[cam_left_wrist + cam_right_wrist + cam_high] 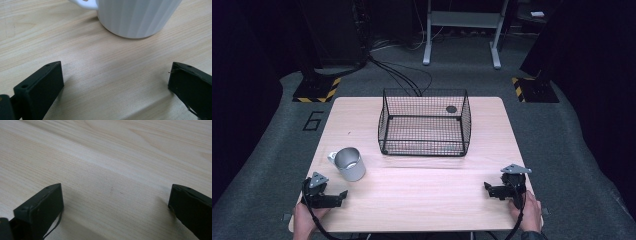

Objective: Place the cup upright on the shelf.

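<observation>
- High view is showing me the light wooden table (422,200) with a black wire basket (424,122) sitting upright toward its far middle.
- I am seeing a white ribbed mug (349,163) standing upright on the near left part of the table, its handle pointing left, well apart from the basket.
- I am watching the left gripper (343,195) resting at the near left corner, a hand (304,220) holding it, just near of the mug and not touching it.
- In the left gripper view its jaws are standing wide apart, released, with bare wood between them and the mug (136,17) just beyond.
- I am seeing the right gripper (486,188) lying at the near right corner in the other hand (528,212), far from the mug.
- In the right gripper view its jaws are likewise spread wide and grasping nothing, over bare tabletop (112,165).
</observation>
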A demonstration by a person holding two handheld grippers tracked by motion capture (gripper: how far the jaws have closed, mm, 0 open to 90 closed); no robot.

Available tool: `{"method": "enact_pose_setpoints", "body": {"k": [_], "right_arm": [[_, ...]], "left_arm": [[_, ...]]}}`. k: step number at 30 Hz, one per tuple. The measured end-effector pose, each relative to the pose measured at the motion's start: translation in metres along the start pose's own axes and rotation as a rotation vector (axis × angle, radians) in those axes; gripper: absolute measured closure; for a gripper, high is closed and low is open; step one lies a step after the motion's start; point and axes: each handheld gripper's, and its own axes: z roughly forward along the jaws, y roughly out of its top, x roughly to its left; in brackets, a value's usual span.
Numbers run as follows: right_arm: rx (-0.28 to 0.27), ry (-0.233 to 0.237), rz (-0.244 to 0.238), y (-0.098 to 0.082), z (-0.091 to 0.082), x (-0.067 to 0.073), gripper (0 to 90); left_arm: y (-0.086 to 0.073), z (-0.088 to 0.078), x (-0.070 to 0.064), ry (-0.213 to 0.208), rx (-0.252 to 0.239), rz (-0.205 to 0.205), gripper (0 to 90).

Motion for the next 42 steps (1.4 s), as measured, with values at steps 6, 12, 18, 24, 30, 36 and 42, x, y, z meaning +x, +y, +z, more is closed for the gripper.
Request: {"method": "enact_pose_setpoints", "body": {"k": [6, 12, 18, 24, 30, 36, 42], "right_arm": [[0.004, 0.004, 0.01, 0.0, 0.0, 0.001, 0.0], [-0.001, 0.02, -0.013, 0.002, 0.001, 0.0, 0.0], [-0.001, 0.022, -0.016, 0.002, 0.002, 0.0, 0.0], [-0.001, 0.024, -0.018, 0.002, 0.002, 0.0, 0.0], [-0.002, 0.025, -0.018, 0.002, 0.002, 0.0, 0.0], [-0.002, 0.025, -0.018, 0.002, 0.002, 0.0, 0.0], [-0.001, 0.025, -0.018, 0.002, 0.002, 0.0, 0.0]], "left_arm": [[0.0, 0.0, 0.0, -0.001, 0.002, -0.002, 0.1], [0.001, -0.001, 0.001, -0.013, -0.004, -0.022, 0.2], [0.006, -0.01, -0.002, -0.014, -0.032, -0.024, 0.2], [0.013, -0.021, -0.002, -0.012, -0.071, -0.03, 0.2], [0.026, -0.035, -0.001, -0.035, -0.097, -0.031, 0.2], [0.046, -0.051, -0.004, -0.04, -0.14, -0.008, 0.2], [0.067, -0.058, -0.008, -0.037, -0.188, 0.024, 0.0]]}}
